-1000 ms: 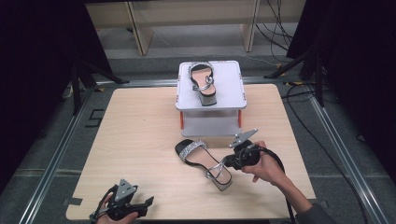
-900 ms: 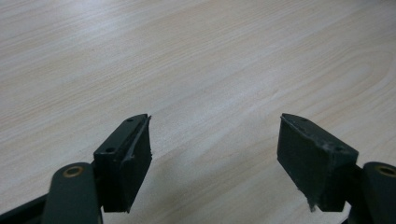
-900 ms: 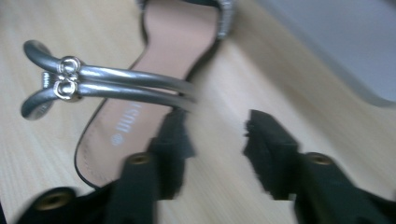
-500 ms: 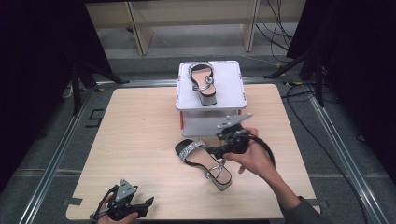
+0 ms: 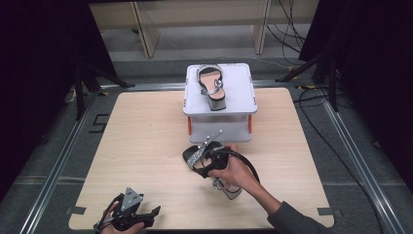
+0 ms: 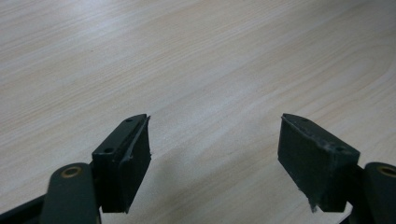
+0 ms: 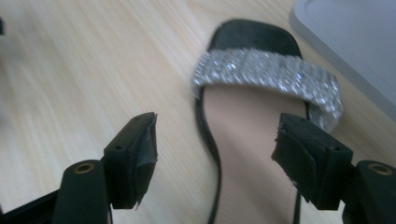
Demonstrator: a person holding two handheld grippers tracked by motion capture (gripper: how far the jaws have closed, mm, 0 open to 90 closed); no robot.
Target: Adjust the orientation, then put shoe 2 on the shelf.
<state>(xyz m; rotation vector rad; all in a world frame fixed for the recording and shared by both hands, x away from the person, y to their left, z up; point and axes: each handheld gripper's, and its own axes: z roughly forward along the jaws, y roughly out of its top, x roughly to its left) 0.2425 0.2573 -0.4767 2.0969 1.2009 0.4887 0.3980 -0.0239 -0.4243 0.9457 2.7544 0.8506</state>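
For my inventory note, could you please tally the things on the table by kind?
Sandals: 2, one on the table, one on the box
Box: 1
Grippers: 2, left, right
Total: 5

We're looking along our left tool [image 6: 215, 154], low over the surface [image 6: 196, 60], and its two black jaws stand wide apart with nothing between them. Pale wood grain runs slantwise across the surface ahead of us. The right jaw's pad looks ragged at its lower edge, and a soft shadow lies on the wood beside the left jaw.
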